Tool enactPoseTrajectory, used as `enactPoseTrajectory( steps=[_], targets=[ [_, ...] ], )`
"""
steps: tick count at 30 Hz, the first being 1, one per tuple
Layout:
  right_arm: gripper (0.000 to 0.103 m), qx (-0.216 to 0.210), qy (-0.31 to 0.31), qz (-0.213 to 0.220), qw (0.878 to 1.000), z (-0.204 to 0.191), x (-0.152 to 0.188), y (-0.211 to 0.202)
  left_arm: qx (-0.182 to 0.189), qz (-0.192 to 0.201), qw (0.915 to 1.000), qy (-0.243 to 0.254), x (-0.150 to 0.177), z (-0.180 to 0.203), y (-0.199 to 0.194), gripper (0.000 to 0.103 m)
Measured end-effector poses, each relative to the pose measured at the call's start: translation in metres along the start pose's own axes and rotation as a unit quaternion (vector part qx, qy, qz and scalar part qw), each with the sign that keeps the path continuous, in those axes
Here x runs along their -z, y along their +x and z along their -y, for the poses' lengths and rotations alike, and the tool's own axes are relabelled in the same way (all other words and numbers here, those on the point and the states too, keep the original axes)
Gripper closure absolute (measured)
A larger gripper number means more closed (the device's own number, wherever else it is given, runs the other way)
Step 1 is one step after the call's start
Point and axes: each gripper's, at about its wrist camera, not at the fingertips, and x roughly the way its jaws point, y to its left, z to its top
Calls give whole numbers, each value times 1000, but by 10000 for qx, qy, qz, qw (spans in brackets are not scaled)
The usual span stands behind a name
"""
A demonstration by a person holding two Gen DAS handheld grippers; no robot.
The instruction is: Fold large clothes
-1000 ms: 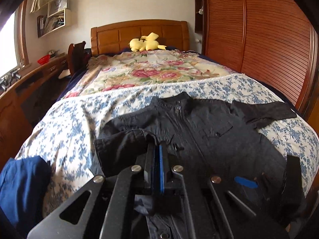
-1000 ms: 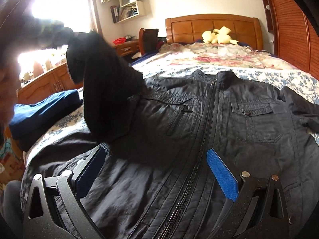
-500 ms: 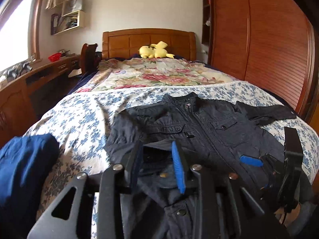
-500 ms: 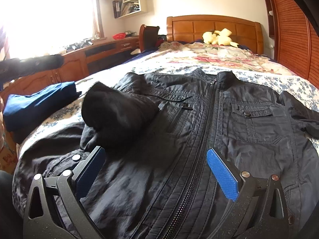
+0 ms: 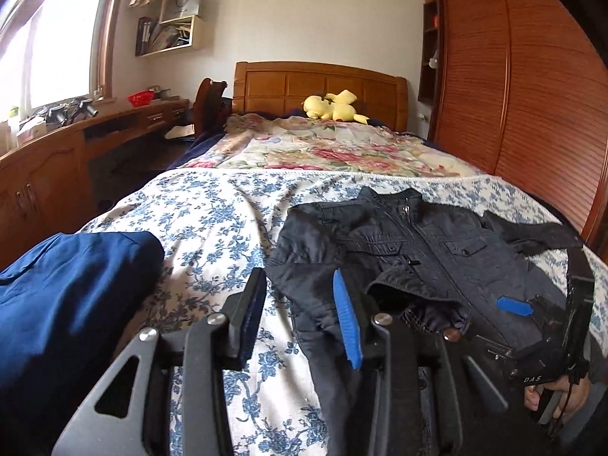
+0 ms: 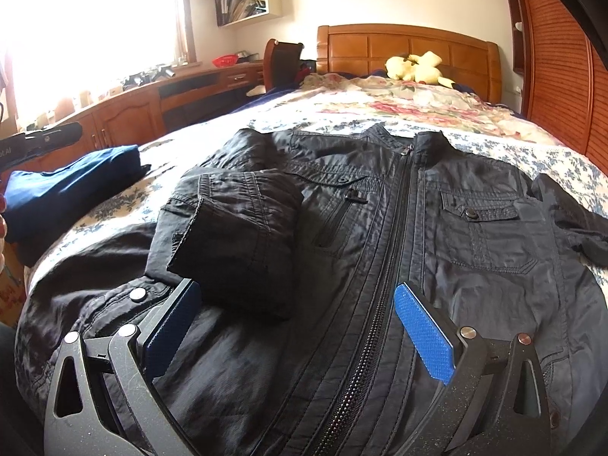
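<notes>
While a zipped black nylon jacket [image 6: 399, 228] lies front-up across the blue-flowered white bedspread [image 5: 212, 220], its one sleeve [image 6: 235, 235] is folded over onto the chest. Just beside the jacket's edge, the left gripper [image 5: 300, 311] has just been opening its jaws, with only bedspread showing between them. Over the jacket's lower front, the right gripper [image 6: 296, 326] stands wide apart, holding nothing. A folded blue garment [image 5: 64, 296] rests near the bed's edge.

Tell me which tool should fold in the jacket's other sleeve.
Right, probably. The right tool hangs open over the jacket front, nearer the spread sleeve. The left tool, jaws just opened and empty, sits off the jacket's opposite edge, beside the folded sleeve.
</notes>
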Motion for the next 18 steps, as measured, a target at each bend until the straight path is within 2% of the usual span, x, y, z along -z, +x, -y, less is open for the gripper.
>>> enactPoseTrajectory(
  steps=[6, 11, 18],
  targets=[
    [0, 83, -241, -180, 9995, -10, -4, 2, -9, 161, 9999, -48, -4, -6, -10, 65],
    [0, 83, -684, -2, 9976, -32, -21, -12, 23, 158, 9999, -65, -4, -12, -10, 62],
    [2, -69, -1224, -384, 9917, -62, -48, 14, 48, 196, 9998, -83, -5, -18, -15, 54]
  ],
)
